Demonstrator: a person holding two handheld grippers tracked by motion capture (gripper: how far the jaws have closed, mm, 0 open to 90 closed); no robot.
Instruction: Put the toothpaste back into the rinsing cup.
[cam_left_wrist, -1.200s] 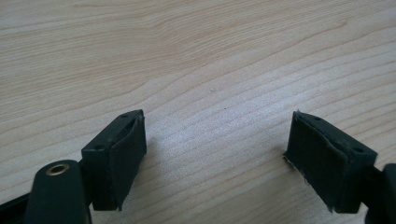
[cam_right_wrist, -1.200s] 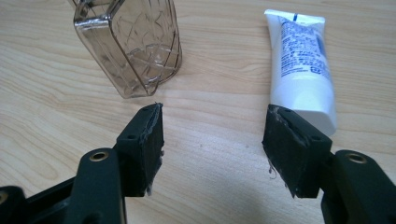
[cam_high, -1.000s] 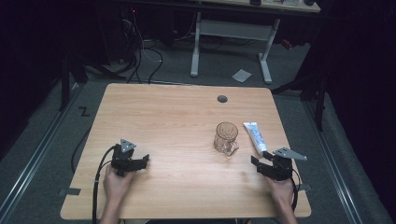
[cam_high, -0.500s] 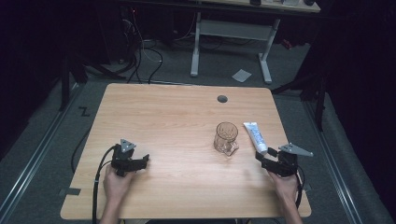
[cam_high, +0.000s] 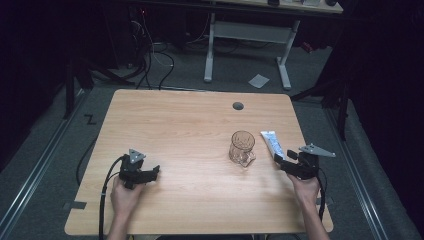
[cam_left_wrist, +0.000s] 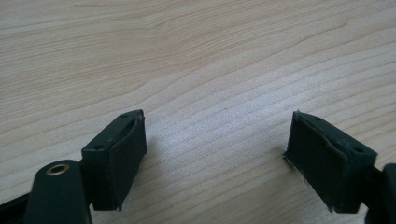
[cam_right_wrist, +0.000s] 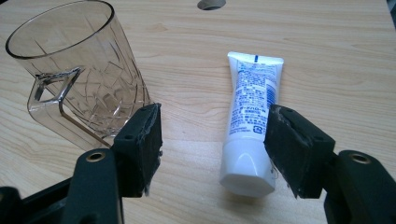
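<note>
Resting at about eight o'clock on the surface (cam_high: 200, 125), the left gripper (cam_high: 150, 172) lies with its jaws apart over bare wood, holding nothing and well away from everything else. Moving rightward, a clear glass mug (cam_high: 242, 148) stands upright near the middle right, its handle turned toward the person. Just beside it, at three o'clock from the mug, lies the toothpaste tube (cam_high: 273, 144), flat on the wood, its long axis running roughly twelve to six with the cap end nearest the person. The right gripper (cam_high: 283, 161) sits at the tube's six o'clock end, jaws spread wide; in the right gripper view the cap (cam_right_wrist: 246, 173) lies between the two pads, slightly toward the right one. The right hand is plainly the nearer one. Compared with a second ago, the right gripper has advanced toward twelve o'clock onto the tube, while the left has stayed put.
</note>
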